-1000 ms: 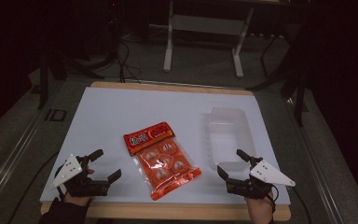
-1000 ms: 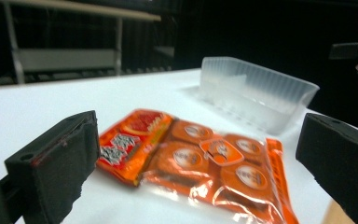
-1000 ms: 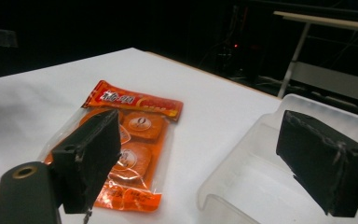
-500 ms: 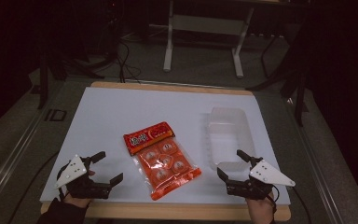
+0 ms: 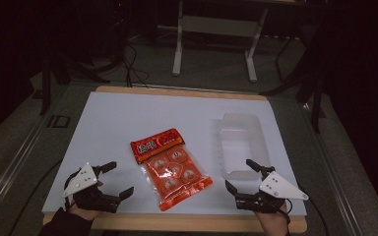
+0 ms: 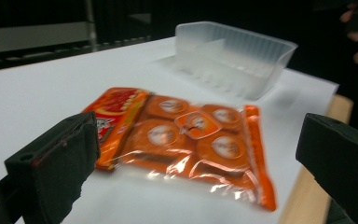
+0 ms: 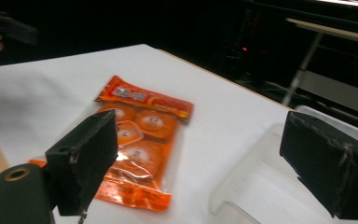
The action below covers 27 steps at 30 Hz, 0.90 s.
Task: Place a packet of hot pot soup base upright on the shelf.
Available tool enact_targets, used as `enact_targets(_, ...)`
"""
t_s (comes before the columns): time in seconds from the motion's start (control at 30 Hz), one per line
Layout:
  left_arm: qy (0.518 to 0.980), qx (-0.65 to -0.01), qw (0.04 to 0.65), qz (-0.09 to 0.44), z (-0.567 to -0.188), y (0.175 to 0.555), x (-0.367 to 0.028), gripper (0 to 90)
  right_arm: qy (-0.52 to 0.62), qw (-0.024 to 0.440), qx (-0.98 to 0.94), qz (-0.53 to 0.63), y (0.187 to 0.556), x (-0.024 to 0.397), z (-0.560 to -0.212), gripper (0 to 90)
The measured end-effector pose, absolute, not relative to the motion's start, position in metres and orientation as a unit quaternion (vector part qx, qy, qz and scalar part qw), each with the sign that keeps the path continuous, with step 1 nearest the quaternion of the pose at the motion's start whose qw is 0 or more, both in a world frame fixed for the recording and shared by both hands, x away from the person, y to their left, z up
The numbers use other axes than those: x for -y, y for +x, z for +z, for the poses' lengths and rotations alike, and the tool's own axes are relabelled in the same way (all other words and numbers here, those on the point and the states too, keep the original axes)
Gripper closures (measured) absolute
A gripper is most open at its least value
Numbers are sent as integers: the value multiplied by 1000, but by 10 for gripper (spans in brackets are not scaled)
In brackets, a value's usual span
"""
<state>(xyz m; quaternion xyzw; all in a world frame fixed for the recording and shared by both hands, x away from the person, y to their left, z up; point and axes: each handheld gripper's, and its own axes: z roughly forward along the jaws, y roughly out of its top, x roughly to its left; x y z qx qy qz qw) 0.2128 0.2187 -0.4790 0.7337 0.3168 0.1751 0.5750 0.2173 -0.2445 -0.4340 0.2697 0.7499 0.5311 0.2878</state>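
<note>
An orange snack bag with several round pieces inside lies flat near the table's front middle; the bag also lies ahead of the left jaws, and the bag sits left of centre in the right gripper view. A clear plastic tray stands empty at the right; the tray is behind the bag, and the tray is close under the right jaws. My left gripper rests open at the front left. My right gripper is open at the front right, beside the tray's near end.
The white table sheet covers a wooden top whose front edge runs just behind both hands. Beyond the table's far edge stand a metal frame and cables on a dark floor.
The left gripper has turned a little and slid slightly back toward the front edge. The right gripper, bag and tray stay where they were.
</note>
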Motion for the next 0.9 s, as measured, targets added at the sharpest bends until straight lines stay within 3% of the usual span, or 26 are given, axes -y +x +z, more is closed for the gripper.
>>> enact_targets(0.27,742,-312,573,158,-459,217,-215,4,263,273,-752,539,216,240,-434,111)
enact_targets(0.9,751,-313,540,216,-435,251,-203,4,263,265,-752,544,216,240,-432,112)
